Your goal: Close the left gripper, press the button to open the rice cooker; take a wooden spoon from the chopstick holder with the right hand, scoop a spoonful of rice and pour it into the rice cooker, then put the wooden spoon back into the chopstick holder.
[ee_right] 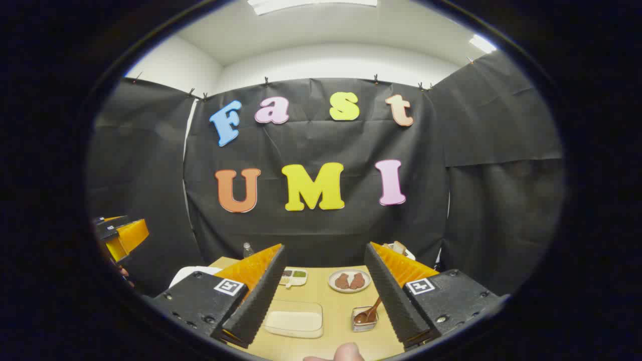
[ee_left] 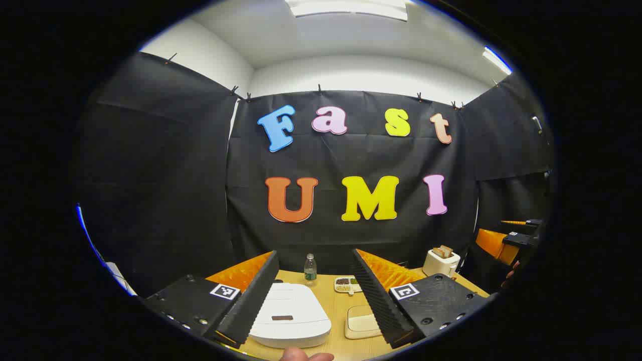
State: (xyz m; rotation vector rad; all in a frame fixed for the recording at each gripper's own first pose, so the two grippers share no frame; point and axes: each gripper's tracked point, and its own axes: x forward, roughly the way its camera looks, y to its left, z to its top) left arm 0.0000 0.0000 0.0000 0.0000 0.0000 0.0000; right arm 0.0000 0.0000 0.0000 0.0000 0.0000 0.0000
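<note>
Light wooden surface (ee_right: 341,313) inside a booth hung with black cloth under white ceiling lights; no readable brand or label noted. Left claw (ee_left: 313,296) spread wide above the closed white rice cooker (ee_left: 290,316), with a water bottle (ee_left: 310,269) and toaster (ee_left: 441,260) behind. Right claw (ee_right: 325,293) likewise wide and empty; wooden spoon (ee_right: 367,313) stands in the chopstick holder (ee_right: 364,321) beside the rice container (ee_right: 294,317).
</note>
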